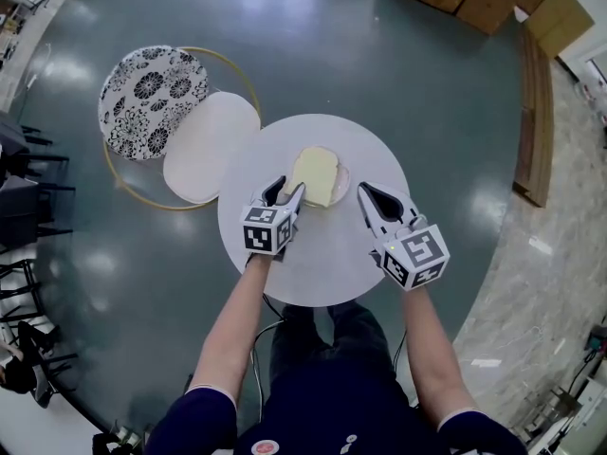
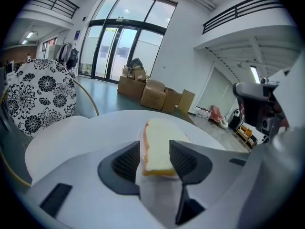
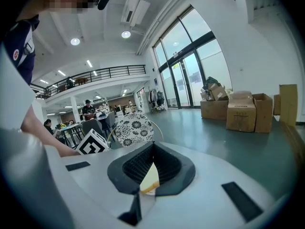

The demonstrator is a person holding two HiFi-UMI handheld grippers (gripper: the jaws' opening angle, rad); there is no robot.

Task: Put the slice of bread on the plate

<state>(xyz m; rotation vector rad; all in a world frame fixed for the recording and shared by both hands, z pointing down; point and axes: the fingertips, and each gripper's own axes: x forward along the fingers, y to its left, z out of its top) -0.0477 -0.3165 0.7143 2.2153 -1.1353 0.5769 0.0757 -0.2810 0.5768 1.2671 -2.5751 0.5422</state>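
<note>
Biggest thing first: the round white table [image 1: 322, 265], smooth and matte, and sitting on it near the middle is a small pale round plate [image 1: 344, 182], thin rim, slightly glossy. The soft pale-yellow slice of bread with a tan crust [image 2: 159, 149] lies flat on that plate, so placement looks pretty much done to me.

The relation that matters: the bread is straight ahead of the left gripper [image 1: 287, 190], its near crust edge sitting right between the spread jaws, long side running away along the gripper's line. The ribbed dark pads [image 2: 127, 162] flank it without squeezing, as far as I can tell. I'd guess the move is backing straight out so a pad doesn't drag that spongy edge.

The right gripper [image 1: 366, 193] sits just beside the plate on the other side, jaws pressed together, nothing in them, clearly farther from the slice.
</note>
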